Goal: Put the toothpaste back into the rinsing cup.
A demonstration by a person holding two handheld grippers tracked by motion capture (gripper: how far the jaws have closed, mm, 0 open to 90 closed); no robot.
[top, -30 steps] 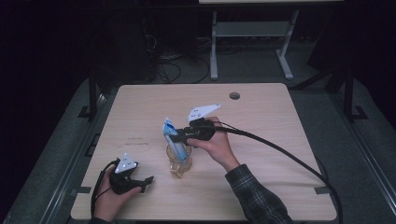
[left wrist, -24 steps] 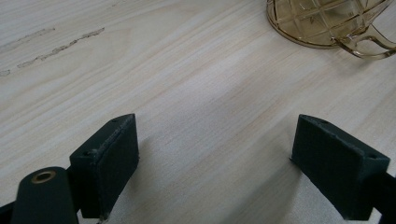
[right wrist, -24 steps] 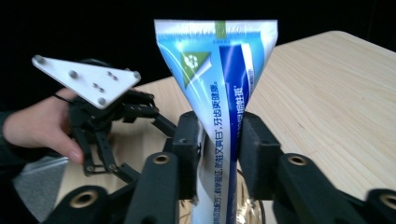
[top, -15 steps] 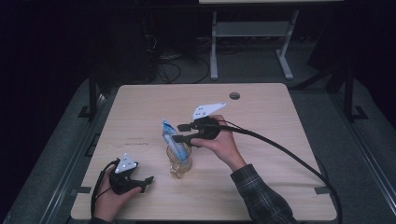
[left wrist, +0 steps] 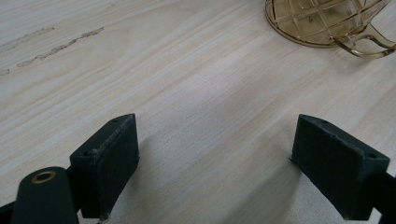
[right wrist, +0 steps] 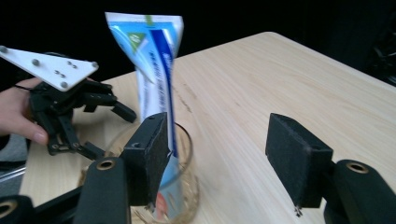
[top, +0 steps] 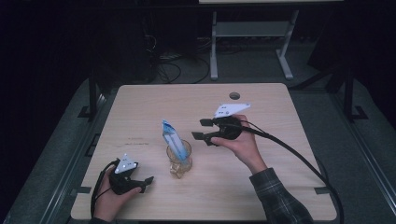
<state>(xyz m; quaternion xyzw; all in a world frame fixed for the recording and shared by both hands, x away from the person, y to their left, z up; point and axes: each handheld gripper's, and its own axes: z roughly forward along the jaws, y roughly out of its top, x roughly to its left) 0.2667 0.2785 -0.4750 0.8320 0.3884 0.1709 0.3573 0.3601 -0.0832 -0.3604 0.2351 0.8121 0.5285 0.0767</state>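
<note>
Both tongs gaping, empty, over bench (top: pixel 289 186).
Left tongs (top: pixel 148 179) low beside glass mug (top: pixel 180 161); toothpaste tube (top: pixel 173 140) upright inside; right tongs (top: pixel 200 129) just off it.

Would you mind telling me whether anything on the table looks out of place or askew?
Only one oddity: a toothpaste tube stands leaning in the amber glass cup mid-table, crimped end up. Nothing looks spilled or damaged.

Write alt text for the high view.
A tube stands in an amber glass cup at the middle of a wooden table. The right hand-held gripper is open just right of the tube, clear of it. The left hand-held gripper rests open near the front left edge.
</note>
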